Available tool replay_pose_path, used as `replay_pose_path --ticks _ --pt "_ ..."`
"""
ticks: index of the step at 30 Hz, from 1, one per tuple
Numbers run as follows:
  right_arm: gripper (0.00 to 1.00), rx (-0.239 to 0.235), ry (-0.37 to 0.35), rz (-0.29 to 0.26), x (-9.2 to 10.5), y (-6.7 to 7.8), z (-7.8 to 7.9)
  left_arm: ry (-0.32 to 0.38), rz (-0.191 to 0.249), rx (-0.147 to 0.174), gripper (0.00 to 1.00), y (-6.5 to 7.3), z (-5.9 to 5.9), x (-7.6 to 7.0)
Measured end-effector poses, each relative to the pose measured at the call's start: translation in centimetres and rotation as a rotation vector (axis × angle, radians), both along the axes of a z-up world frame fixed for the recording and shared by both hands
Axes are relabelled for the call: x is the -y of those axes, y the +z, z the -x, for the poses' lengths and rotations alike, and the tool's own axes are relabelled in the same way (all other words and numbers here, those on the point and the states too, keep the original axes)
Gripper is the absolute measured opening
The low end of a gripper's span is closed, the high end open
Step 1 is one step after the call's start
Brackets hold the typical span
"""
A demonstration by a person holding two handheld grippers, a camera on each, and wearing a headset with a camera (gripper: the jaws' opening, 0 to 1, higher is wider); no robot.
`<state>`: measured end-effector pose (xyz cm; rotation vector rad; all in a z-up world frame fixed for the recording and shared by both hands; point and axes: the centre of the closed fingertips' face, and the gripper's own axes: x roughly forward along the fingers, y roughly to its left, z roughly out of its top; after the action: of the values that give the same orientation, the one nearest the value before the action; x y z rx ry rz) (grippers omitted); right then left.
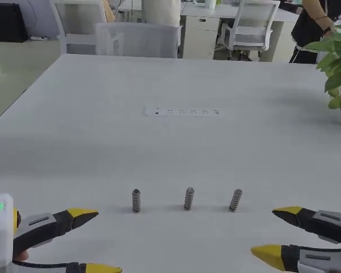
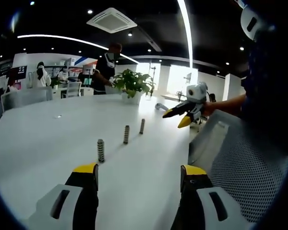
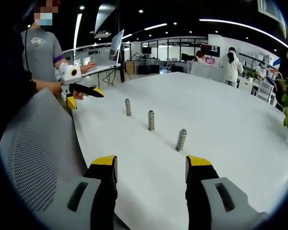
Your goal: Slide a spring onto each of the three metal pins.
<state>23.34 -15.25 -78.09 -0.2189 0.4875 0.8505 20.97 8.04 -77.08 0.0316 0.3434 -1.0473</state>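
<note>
1. Head view: 3 grey coiled metal springs stand in a row on the white tabletop (image 1: 216, 85), toward its near edge: left spring (image 1: 136, 201), middle spring (image 1: 188, 198), right spring (image 1: 235, 200).
2. Each spring has its long axis vertical, with the base on the tabletop and the free end pointing up. The right spring leans slightly, its top toward the right. Whether a pin sits inside the coils cannot be made out.
3. The row runs left to right. The springs are evenly spaced and do not touch one another.
4. Black, yellow-tipped left gripper (image 1: 102, 242): jaws spread wide with nothing between them. It sits low at the left, near the left spring but clear of it.
5. Matching right gripper (image 1: 264, 231): jaws spread and holding nothing. It sits beside the right spring, not touching it.
6. Left gripper view: the row recedes away from the spread jaws, and the right gripper hangs past its far end.
7. Right gripper view: the same row seen from the other end, with the nearest spring tilted a little.
8. Green leafy plant (image 1: 338, 68) at the far right of the tabletop.
</note>
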Motion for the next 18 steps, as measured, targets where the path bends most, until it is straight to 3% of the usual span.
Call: replay_pose_path --ticks 8,18 --pt "0.68 0.018 0.005 -0.026 -0.4 -0.1 0.2 0.026 0.006 -0.024 0.72 -0.7 -0.1 -0.3" --pt "0.82 0.088 -0.032 -0.054 0.3 -0.5 -1.1 0.053 0.03 -0.036 0.77 -1.5 -0.6 -0.1"
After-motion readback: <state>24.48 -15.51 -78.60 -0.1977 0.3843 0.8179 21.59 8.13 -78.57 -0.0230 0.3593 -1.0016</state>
